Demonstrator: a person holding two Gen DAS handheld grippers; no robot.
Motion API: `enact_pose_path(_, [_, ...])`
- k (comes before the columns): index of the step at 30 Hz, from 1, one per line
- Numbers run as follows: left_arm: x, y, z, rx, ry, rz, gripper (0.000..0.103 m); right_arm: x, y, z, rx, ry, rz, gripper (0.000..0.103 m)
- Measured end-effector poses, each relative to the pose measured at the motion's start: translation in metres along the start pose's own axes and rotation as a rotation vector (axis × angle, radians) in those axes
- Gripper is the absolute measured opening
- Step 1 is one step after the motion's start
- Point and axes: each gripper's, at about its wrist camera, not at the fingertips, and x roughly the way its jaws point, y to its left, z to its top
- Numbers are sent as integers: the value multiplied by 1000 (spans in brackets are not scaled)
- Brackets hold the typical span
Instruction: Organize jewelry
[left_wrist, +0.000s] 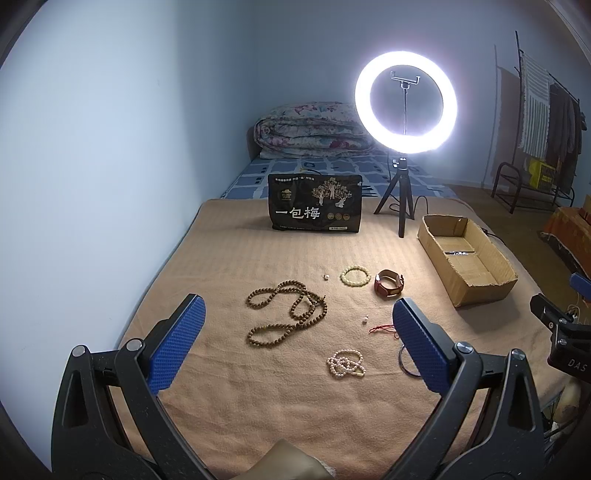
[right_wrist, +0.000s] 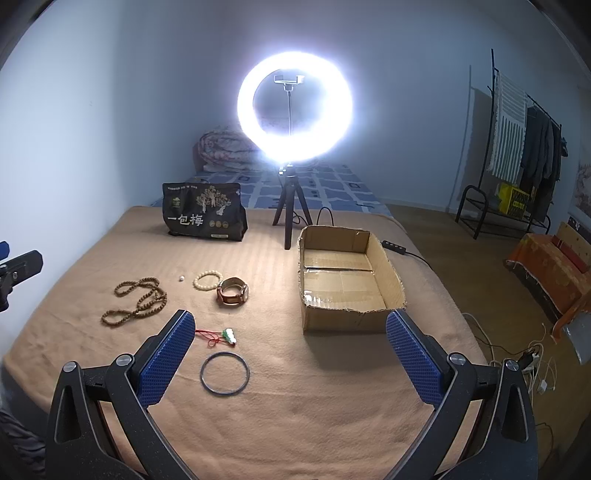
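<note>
Brown wooden bead necklace (left_wrist: 286, 314), leather-strapped watch (right_wrist: 232, 291) on tan blanket (right_wrist: 295, 413) beside open cardboard box (right_wrist: 347, 273); left gripper (left_wrist: 295, 332), right gripper (right_wrist: 290, 345) both spread apart, holding nothing.

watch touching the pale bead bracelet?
Apart. The right wrist view shows bare blanket between the watch and the bracelet.

A home bedroom is shown: a bed (left_wrist: 332, 173) covered with a patterned sheet, a folded quilt (left_wrist: 310, 131) laid at its head, and clothes hung on a rack (right_wrist: 524, 147) by the wall.
</note>
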Motion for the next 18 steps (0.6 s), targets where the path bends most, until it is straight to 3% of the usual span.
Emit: enact_pose_path(18, [6, 11, -3, -11, -1, 3, 103, 1, -2, -3, 3, 9, 3, 103])
